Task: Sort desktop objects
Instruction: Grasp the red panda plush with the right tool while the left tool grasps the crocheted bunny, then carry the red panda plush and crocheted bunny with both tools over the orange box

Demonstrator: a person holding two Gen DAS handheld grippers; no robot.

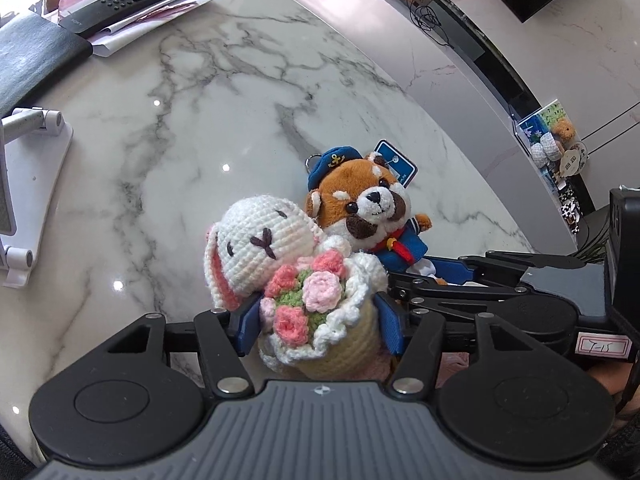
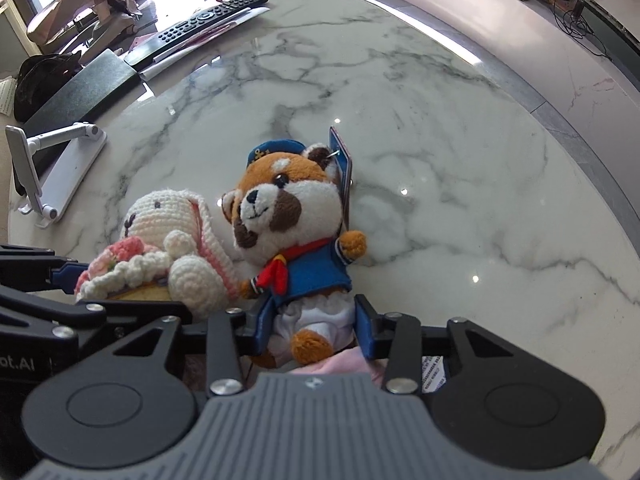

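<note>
- While both toys lie side by side on the marble tabletop [image 1: 192,128], each sits right between its own jaws: crochet bunny [image 1: 260,240] in the left gripper [image 1: 318,322], sailor plush [image 2: 296,216] in the right gripper [image 2: 316,330].
- Left jaws: blue pads flank the bunny's bouquet cone [image 1: 320,320] on both sides and look pressed against the yarn, so read as grasping the bunny by the bouquet; jaws stand fairly wide because the cone is wide.
- Right jaws: blue pads bracket the plush's white shorts and legs; left pad touches the jacket hem, right pad touches the shorts; read as clamped on the plush's lower body.
- Long axis, bunny: runs straight away from the left jaws, head far end, cone base near the palm.
- Long axis, plush: also runs away from the right jaws, head and blue cap far, feet nearest; blue hang tag [image 2: 340,160] sticks up beside the head.
- Key relation: the toys touch, bunny's ear and foot against the plush's arm; the two grippers are just beside each other, linkages overlapping in both views.
- Judgement: next move likely needs the hands to part sideways so the toys separate cleanly; risk is yarn snagging on the plush.
- Remote control [image 2: 212,18] and white stand [image 2: 60,168] lie well beyond the jaws, untouched.
</note>
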